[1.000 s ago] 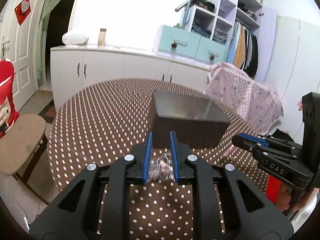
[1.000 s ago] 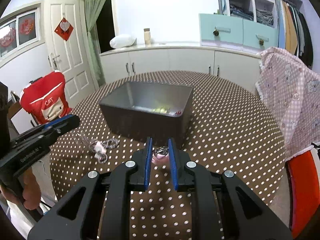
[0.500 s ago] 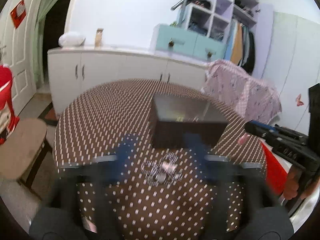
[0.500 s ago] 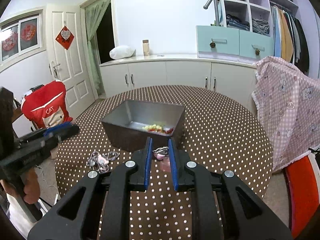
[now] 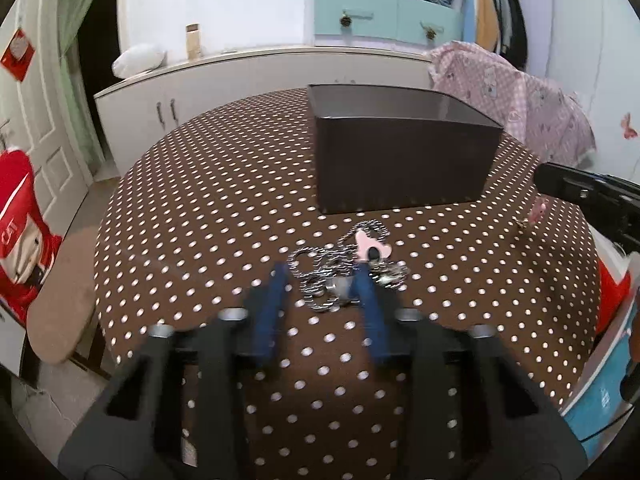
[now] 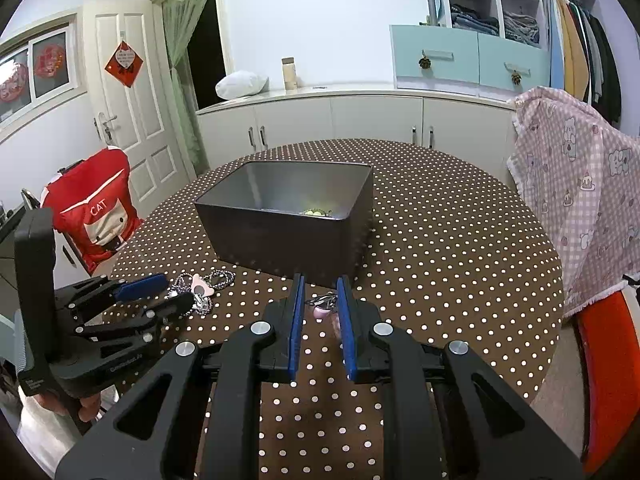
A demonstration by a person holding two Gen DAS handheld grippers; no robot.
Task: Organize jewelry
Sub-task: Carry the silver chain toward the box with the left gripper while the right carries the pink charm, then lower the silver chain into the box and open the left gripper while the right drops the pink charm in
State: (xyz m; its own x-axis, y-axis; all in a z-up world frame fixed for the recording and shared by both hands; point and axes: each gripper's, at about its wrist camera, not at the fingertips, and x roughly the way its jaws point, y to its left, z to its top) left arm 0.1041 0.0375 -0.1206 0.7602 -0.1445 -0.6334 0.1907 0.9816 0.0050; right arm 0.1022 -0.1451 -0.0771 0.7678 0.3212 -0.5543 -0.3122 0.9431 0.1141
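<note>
The left gripper [image 5: 320, 280] has dropped to the chain tangle [image 5: 344, 268] on the worktop [image 5: 200, 200]; its fingers, just closing, straddle it w/o gripping. Right gripper [image 6: 320, 300] pinches a pink charm [image 6: 322, 312] near the bin [image 6: 280, 236].

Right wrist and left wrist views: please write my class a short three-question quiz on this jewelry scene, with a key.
1. True or false: the dark box is empty.
2. What sits between the jaws of the right gripper? A a pink charm; B a wristwatch; C nothing.
3. Where does the chain pile lie?
Key: 1 false, a small yellow-green item lies inside. 2 A. 3 On the dotted tablecloth, outside the box, in front of its near wall.
</note>
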